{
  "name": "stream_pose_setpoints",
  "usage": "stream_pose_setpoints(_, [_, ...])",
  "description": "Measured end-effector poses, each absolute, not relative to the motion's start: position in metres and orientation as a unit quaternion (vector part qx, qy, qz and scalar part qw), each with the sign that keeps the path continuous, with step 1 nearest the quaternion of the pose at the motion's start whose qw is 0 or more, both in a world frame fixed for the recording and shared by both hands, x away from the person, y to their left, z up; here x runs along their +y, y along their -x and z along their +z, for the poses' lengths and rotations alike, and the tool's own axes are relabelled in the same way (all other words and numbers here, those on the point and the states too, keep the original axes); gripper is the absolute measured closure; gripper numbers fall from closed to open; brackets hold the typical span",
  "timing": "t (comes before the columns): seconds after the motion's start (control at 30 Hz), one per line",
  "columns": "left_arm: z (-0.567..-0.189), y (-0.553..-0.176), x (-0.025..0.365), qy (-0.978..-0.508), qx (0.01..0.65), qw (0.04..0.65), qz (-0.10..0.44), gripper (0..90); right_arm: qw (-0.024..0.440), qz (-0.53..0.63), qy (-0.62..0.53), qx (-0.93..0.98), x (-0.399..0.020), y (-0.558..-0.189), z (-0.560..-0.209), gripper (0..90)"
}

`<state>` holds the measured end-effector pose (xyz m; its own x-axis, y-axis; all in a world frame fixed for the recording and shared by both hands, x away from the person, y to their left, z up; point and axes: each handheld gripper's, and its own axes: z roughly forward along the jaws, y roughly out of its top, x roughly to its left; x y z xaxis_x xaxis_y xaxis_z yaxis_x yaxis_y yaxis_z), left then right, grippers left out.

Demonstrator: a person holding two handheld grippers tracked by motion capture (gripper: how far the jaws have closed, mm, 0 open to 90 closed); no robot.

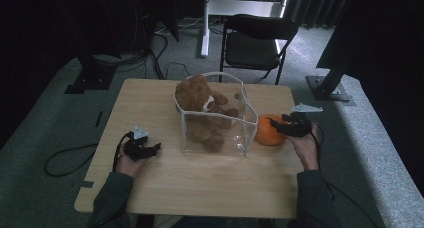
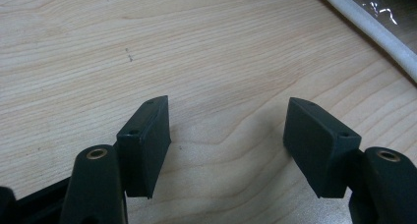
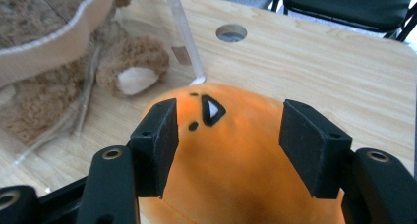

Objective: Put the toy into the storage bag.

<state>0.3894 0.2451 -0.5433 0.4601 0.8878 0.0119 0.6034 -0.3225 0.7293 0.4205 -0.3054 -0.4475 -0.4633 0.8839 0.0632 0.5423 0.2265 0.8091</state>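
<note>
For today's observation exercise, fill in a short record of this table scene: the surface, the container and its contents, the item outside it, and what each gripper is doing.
surface: wooden table
container: clear bag, open at the top
contents: brown teddy bear
outside: orange plush toy, on the table beside the bag
right gripper: jaws open around the orange plush toy, pads not pressing
left gripper: jaws open above bare wood, nothing between them

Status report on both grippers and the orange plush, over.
Left gripper open, idle on table. Right gripper open over orange plush. Clear bag close beside.
</note>
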Motion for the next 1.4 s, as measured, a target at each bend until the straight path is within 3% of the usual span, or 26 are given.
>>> stream_pose_setpoints(0.5, [-0.543, -0.389, 0.245, -0.785, 0.475, 0.336, 0.211, 35.1, 0.199, 0.372, -0.48, 0.769, -0.302, -0.422, -0.466, 13.4])
stream_pose_setpoints(0.73, [-0.543, -0.389, 0.245, -0.786, 0.475, 0.336, 0.211, 35.1, 0.188, 0.382, -0.478, 0.769, -0.302, -0.421, -0.472, 11.3])
stream_pose_setpoints(1.07, [-0.543, -0.389, 0.245, -0.786, 0.475, 0.336, 0.211, 35.1, 0.18, 0.381, -0.464, 0.78, -0.298, -0.42, -0.478, 14.4])
stream_pose_setpoints(1.4, [-0.543, -0.389, 0.245, -0.786, 0.475, 0.336, 0.211, 35.1, 0.187, 0.38, -0.459, 0.781, -0.301, -0.418, -0.48, 34.8])
